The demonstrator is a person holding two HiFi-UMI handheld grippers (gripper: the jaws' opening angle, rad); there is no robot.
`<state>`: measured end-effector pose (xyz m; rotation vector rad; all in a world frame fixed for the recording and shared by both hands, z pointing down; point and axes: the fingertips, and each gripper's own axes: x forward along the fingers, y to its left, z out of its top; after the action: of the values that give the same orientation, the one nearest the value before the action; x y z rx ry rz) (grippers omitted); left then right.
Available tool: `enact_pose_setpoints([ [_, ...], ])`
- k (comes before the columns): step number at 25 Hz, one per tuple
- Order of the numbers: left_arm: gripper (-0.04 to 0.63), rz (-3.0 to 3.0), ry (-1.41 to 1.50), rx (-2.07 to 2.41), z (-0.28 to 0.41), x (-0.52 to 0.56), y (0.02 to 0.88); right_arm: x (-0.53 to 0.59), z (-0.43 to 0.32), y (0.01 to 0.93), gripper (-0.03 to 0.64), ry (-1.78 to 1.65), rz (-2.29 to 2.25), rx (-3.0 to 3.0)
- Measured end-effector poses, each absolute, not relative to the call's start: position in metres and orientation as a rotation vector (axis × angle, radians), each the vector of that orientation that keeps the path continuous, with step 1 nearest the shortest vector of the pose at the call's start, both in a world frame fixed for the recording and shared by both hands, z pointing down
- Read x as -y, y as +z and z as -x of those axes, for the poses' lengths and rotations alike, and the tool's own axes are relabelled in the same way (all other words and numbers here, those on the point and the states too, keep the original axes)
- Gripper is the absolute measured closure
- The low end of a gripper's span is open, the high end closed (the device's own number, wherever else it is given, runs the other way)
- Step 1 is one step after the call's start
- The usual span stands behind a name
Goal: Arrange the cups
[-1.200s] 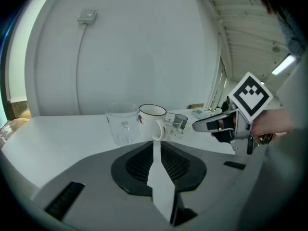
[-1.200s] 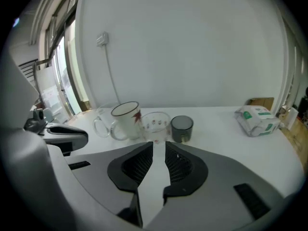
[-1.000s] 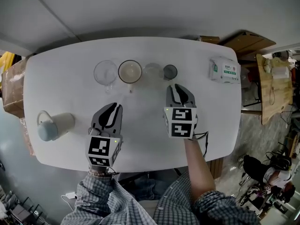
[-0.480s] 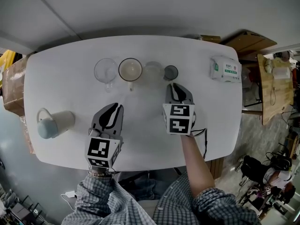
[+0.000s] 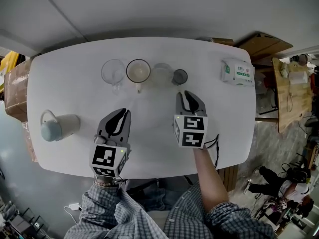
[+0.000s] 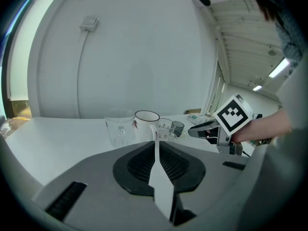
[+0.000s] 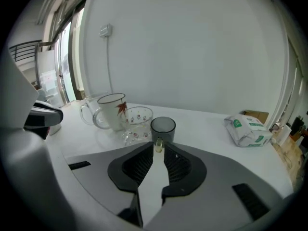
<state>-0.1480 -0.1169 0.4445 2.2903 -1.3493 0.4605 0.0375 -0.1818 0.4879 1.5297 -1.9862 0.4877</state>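
Several cups stand in a row at the far side of the white table (image 5: 75, 153): a clear glass mug (image 5: 112, 71), a white mug (image 5: 138, 71) with a red leaf, a small printed glass cup (image 5: 162, 73) and a small dark grey cup (image 5: 180, 76). A pale blue mug (image 5: 57, 126) lies on its side at the left. My left gripper (image 5: 119, 114) hovers near the middle, well short of the row; its jaws are closing on nothing, with a thin slit left (image 6: 155, 141). My right gripper (image 5: 188, 93) points at the dark cup (image 7: 162, 127), slightly open, with the cup's handle just past its tips.
A white and green tissue pack (image 5: 237, 72) lies at the far right of the table. Beyond the right edge are cardboard boxes (image 5: 261, 44) and a wooden bench (image 5: 289, 91). A brown box (image 5: 12, 91) stands off the left edge.
The right gripper drew back slightly toward me in the last half second. The left gripper and the cups have stayed in place.
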Motion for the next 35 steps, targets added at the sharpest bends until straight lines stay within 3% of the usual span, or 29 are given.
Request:
enact_pose_setpoints([
  [4,0.581,-2.319,0.451,1.341,0.148,0.106,0.431,0.163,-0.040,0.454,0.561,0.401,-1.504,2.101],
  [35,0.584,-2.549,0.253,1.501,0.094,0.049,0.283,0.071,-0.073,0.268,0.586,0.226,-1.516,2.556],
])
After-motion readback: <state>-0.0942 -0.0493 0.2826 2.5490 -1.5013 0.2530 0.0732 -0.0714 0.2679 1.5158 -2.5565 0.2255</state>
